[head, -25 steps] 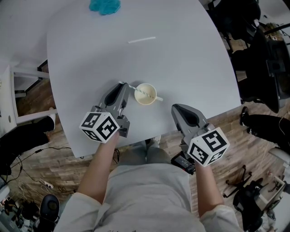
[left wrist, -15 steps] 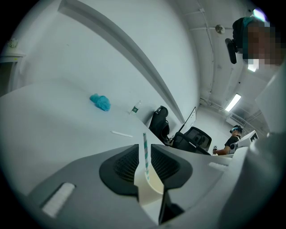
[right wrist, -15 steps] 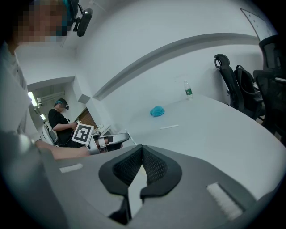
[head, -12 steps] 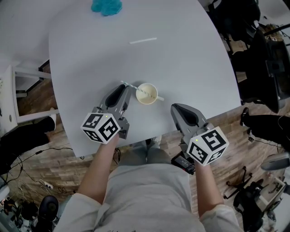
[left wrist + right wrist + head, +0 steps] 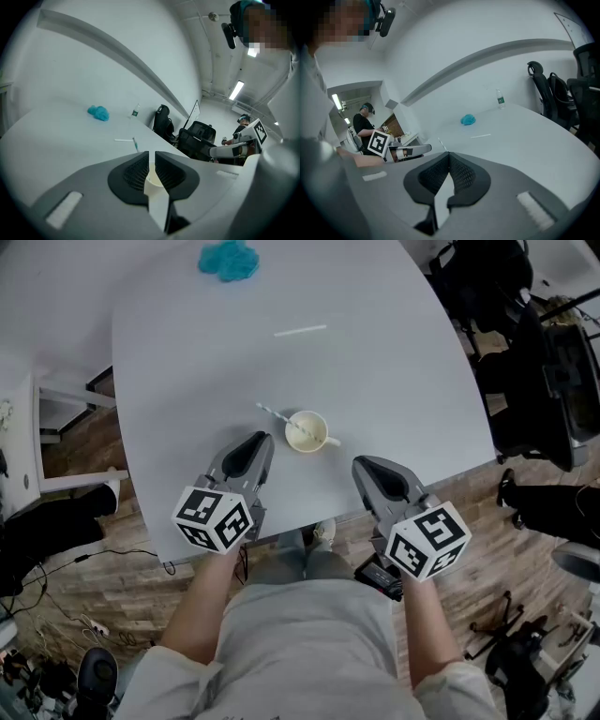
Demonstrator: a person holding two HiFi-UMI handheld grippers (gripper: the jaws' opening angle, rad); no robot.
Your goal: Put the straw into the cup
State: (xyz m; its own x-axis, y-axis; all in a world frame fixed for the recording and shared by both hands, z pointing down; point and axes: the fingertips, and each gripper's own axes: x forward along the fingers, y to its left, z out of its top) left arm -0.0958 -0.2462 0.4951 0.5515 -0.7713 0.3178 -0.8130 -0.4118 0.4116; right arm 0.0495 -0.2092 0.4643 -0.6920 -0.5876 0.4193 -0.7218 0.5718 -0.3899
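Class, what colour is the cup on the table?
The cup is cream; the head view shows it best.

Two grippers: the left gripper [image 5: 265, 437] and the right gripper [image 5: 357, 462]. One cup [image 5: 305, 430], just ahead of the left fingertips. Two straws: a striped straw [image 5: 274, 413] leaning in the cup, and a plain straw [image 5: 300, 331] lying flat, well beyond both pairs of fingertips. One blue cloth [image 5: 228, 259], farther out. One bottle [image 5: 500, 100], farthest from the fingers. One table [image 5: 403, 371].
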